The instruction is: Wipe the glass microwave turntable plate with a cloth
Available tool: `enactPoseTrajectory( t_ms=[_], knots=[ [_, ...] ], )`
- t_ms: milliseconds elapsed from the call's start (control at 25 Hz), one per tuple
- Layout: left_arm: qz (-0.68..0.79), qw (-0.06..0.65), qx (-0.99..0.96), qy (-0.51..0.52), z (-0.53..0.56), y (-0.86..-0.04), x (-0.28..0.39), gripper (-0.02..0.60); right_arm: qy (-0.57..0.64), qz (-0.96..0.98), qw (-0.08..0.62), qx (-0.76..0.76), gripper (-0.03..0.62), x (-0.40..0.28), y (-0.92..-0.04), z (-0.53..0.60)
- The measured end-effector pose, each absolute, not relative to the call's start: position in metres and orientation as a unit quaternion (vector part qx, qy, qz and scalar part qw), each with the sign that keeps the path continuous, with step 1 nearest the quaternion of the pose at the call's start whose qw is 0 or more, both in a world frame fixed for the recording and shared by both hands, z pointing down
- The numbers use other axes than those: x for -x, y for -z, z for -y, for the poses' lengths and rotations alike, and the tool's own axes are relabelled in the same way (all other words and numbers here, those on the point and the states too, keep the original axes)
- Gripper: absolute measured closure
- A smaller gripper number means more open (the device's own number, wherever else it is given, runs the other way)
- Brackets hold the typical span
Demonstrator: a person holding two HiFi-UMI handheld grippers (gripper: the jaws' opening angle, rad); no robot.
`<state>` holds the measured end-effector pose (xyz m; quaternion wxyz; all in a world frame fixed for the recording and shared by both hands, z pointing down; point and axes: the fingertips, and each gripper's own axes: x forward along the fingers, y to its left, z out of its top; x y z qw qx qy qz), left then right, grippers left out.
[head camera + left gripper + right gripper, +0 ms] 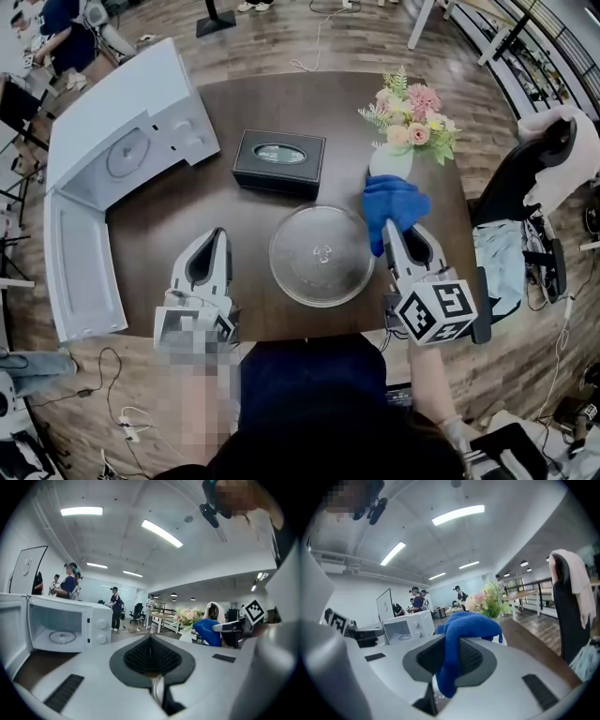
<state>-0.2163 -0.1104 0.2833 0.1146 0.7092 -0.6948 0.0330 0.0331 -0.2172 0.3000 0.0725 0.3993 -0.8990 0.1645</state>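
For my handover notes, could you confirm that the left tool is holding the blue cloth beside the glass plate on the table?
Not quite: it is the right tool that holds the blue cloth, pinched between its jaws in the right gripper view. The left tool is shut on nothing. The rest holds: the cloth is beside the glass plate on the table.

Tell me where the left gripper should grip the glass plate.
On the glass plate, probably the left rim, approached from the left: it lies flat on the table, leaving only the thin edge, and the left gripper is on that side.
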Motion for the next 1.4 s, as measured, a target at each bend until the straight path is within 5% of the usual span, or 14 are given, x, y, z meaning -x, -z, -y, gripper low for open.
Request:
enactPoseTrajectory(
  t_ms=[240, 1400],
  knots=[
    [0.690, 0.036, -0.720, -0.061, 0.113, -0.262, 0.201, 0.578, -0.084, 0.913, 0.059, -0.394, 0.543, -0.032, -0.279, 0.211],
    [0.664, 0.079, -0.739, -0.078, 0.122, -0.299, 0.186, 0.578, -0.121, 0.888, 0.089, -0.434, 0.545, -0.054, -0.309, 0.207]
  ],
)
